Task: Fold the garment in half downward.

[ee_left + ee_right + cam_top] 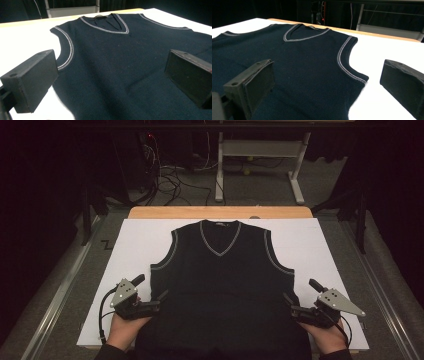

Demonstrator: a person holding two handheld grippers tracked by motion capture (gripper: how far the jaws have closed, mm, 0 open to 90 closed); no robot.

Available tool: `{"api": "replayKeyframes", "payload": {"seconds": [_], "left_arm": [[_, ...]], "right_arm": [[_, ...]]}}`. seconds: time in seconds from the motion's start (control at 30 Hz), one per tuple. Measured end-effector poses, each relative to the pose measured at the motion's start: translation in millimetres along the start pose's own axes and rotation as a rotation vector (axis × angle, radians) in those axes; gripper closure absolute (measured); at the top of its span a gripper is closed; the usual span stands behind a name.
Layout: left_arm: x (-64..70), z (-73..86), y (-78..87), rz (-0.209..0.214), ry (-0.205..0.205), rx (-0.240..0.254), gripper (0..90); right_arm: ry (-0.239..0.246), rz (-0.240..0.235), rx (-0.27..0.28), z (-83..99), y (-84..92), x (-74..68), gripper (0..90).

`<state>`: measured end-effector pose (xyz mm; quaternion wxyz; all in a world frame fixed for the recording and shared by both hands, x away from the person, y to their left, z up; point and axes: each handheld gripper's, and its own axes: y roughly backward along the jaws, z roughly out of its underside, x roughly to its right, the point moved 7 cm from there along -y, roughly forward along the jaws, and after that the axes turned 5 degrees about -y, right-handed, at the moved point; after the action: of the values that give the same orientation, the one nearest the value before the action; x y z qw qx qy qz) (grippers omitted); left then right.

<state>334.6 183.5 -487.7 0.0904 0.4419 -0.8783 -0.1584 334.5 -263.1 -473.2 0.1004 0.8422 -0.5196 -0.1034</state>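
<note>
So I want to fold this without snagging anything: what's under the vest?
The vest lies flat on a white sheet, which covers a wooden table. Whether anything sits beneath the fabric itself cannot be seen; it looks smooth, without bumps.

No readable text; neck label of vest too small to read.

A white sheet covers the wooden surface, leaving a bare strip along the far edge. Beyond it, on grey carpet, stand a white metal frame and tangled cables.
</note>
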Motion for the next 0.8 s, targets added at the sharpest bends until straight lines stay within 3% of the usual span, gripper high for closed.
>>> {"api": "replayKeyframes", "payload": {"seconds": [0.17,0.33,0.37,0.53,0.63,0.8], "left_arm": [[1.5,0.9,-3.5,0.018,0.018,-0.012,0.0],[3.7,-1.1,-5.7,0.019,-0.005,0.003,0.0],[3.5,-0.3,-4.7,0.025,0.017,-0.005,0.0],[0.8,-1.9,-2.2,0.025,0.019,0.006,0.0],[-9.1,-4.3,-1.3,0.007,0.059,0.021,0.0],[-14.2,-2.5,-0.7,0.005,0.087,0.012,0.0]], "right_arm": [[-0.006,0.006,-0.003,2.2,1.5,1.7,0.0],[0.0,0.012,-0.01,4.1,7.0,-0.2,0.0],[0.005,0.017,-0.009,3.7,7.6,-0.9,0.0],[0.013,0.029,-0.001,1.7,9.4,-3.2,0.0],[0.021,0.028,-0.002,1.6,7.5,-5.4,0.0],[0.031,0.024,-0.005,2.0,5.0,-8.2,0.0]]}}
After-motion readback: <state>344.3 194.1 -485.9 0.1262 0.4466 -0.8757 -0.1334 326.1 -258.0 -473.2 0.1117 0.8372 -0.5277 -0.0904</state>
